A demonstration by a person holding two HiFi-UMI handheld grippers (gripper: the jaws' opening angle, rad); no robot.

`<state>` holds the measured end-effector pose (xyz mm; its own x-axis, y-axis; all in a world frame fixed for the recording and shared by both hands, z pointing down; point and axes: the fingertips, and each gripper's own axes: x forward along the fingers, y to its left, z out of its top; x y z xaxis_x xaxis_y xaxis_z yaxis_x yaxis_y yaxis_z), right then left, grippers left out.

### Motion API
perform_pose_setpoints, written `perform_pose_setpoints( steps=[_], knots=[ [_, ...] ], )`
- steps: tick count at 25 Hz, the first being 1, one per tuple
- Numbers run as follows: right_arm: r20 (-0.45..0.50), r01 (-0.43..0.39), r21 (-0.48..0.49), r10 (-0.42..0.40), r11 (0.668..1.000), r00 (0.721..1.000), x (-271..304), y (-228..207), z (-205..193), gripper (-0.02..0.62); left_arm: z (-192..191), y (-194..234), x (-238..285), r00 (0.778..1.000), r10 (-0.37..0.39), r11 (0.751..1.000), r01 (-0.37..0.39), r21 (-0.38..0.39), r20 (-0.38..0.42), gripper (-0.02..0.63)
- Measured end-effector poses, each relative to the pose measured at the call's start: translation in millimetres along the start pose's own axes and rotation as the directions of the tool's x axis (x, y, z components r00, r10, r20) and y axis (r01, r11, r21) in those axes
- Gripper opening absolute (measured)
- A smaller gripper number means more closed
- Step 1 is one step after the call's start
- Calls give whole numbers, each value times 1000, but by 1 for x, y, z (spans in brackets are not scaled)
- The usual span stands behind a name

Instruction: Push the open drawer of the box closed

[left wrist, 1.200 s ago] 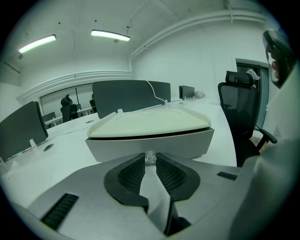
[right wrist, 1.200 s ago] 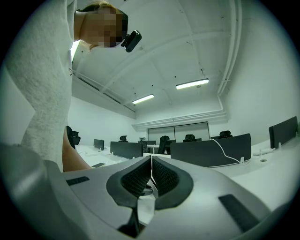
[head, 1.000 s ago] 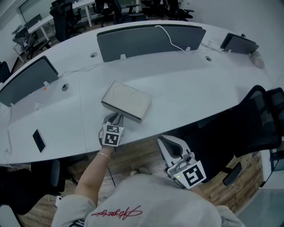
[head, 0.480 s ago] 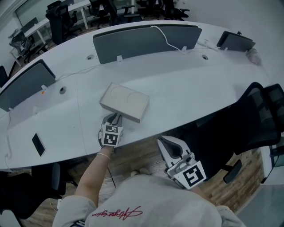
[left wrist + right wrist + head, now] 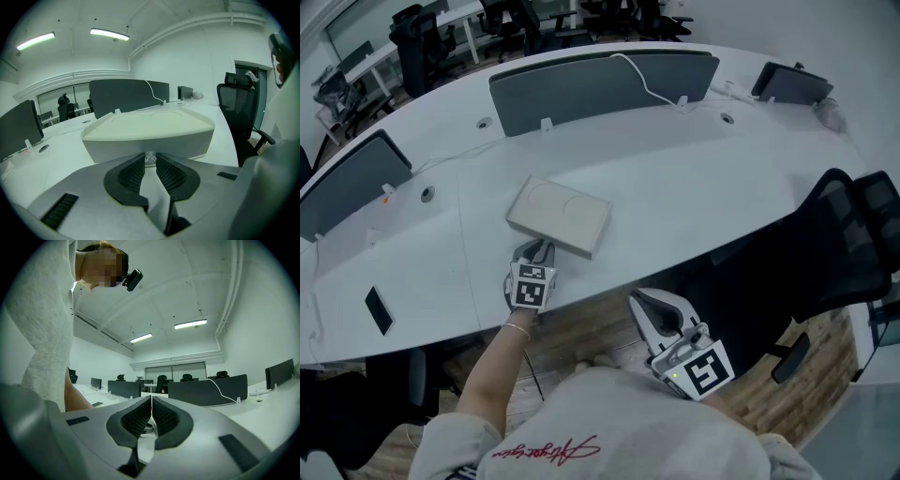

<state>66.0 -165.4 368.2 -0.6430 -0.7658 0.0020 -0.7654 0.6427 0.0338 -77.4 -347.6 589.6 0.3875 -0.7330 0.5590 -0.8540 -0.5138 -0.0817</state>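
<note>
- The box sat near the worktop's front edge. It looked light and rigid, so a hard push would probably slide it.
- Its drawer front faced the left gripper, the best place to press squarely.
- Only the left gripper view showed the jaws narrowly pinching a small clear knob.
- The right gripper's jaws were together and empty.

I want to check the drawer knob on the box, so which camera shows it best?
Left gripper view: the knob sits close up between the left gripper jaw tips. Head view hides it behind that gripper; right gripper view misses it.
</note>
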Motion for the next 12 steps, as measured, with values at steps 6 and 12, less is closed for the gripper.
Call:
perform_pose_setpoints(
  steps=[6, 12],
  knots=[
    [-6, 5, -4, -5, 1000, 1000, -1, 1, 0, 18, 4, -1, 1, 999, -12, 1000, 12, -5, 41, 86],
    [1, -23, -1, 23, 1000, 1000, 4, 7, -1, 18, -8, -1, -11, 999, -1, 1000, 2, -20, 39, 139]
  ],
)
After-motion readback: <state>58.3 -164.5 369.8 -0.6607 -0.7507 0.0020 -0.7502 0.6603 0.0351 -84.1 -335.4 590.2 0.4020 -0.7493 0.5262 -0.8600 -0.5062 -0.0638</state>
